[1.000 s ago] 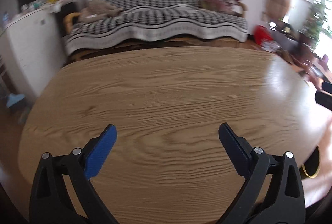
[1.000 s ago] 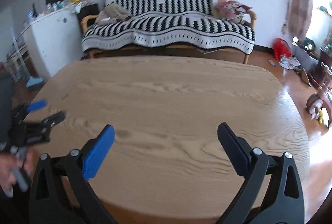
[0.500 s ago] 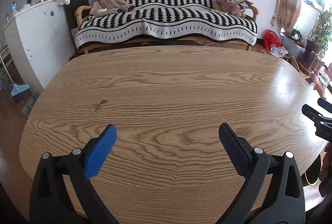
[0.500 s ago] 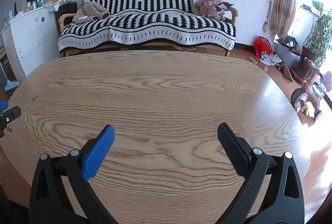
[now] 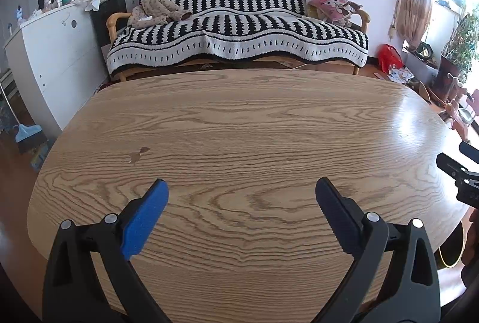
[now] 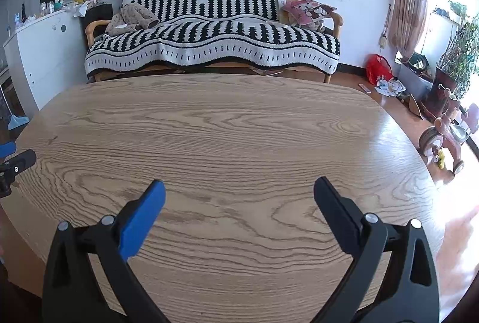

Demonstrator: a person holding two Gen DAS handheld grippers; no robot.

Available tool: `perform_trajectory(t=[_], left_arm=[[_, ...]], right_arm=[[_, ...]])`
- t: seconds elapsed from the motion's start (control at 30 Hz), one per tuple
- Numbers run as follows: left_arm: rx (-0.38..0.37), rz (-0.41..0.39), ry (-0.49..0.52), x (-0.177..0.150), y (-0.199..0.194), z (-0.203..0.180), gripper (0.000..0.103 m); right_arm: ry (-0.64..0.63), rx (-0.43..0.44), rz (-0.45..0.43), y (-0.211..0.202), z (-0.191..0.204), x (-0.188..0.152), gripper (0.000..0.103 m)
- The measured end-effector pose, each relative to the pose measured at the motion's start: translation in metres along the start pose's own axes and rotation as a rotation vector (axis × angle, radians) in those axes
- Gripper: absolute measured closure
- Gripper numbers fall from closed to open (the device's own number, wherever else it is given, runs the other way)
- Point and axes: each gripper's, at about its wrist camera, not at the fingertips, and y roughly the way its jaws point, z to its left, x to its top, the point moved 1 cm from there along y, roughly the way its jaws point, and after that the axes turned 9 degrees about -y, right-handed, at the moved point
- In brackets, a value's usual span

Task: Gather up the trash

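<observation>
Grippers spread — left gripper [image 5: 241,192], right gripper [image 6: 239,191], over table [image 5: 254,125].

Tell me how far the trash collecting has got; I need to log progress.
Done: the wooden table shows no trash, only a small mark. In hand: nothing; left gripper and right gripper are both open. Left: scattered papers by the red bag on the floor.
</observation>
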Motion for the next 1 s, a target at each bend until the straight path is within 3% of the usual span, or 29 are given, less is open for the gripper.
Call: perform_trajectory(t=[1.0], left_arm=[[0.004, 0.004, -0.005, -0.0024, 0.0002, 0.0038, 0.007]], right_arm=[[-0.006, 0.008, -0.001, -0.0027, -0.0011, -0.0018, 0.007]])
